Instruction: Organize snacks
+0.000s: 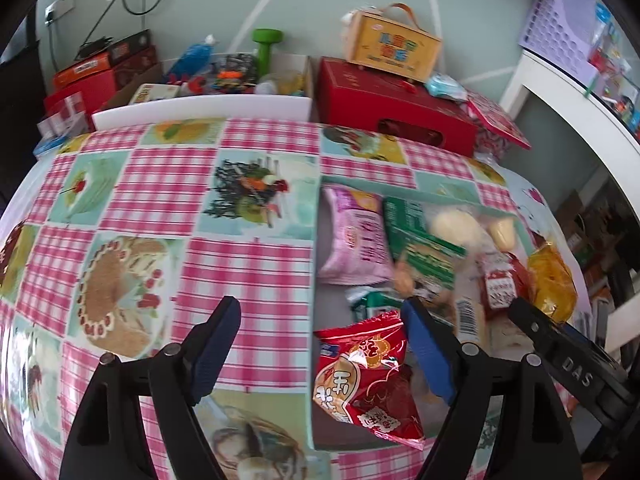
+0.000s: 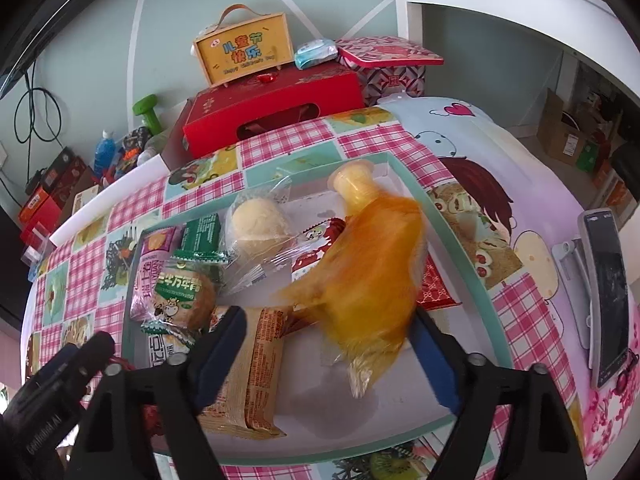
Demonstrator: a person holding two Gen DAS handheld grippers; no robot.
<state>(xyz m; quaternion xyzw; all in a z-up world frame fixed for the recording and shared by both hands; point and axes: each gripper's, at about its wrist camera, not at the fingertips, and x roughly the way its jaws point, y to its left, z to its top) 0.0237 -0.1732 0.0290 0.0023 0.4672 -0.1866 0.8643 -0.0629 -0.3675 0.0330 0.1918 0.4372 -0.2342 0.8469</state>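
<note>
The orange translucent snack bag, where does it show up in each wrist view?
Left wrist: orange translucent snack bag at the right edge, inside the green-rimmed tray.
Right wrist: bag centre, blurred, between the open fingers.
Shared landmark: red gift box behind the table.

Bright even daylight, strong fisheye bending toward black corners, orange packet point(image 2: 372, 276) motion-blurred at centre, soft shadow beneath it

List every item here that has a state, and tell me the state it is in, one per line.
left gripper: fingers open, holding nothing
right gripper: fingers open, orange packet between them, blurred, grip unclear
orange packet: sealed, over the tray
tray: holds several snacks
red packet: sealed, lying in the tray
round bun: wrapped in clear film
red gift box: closed
</note>
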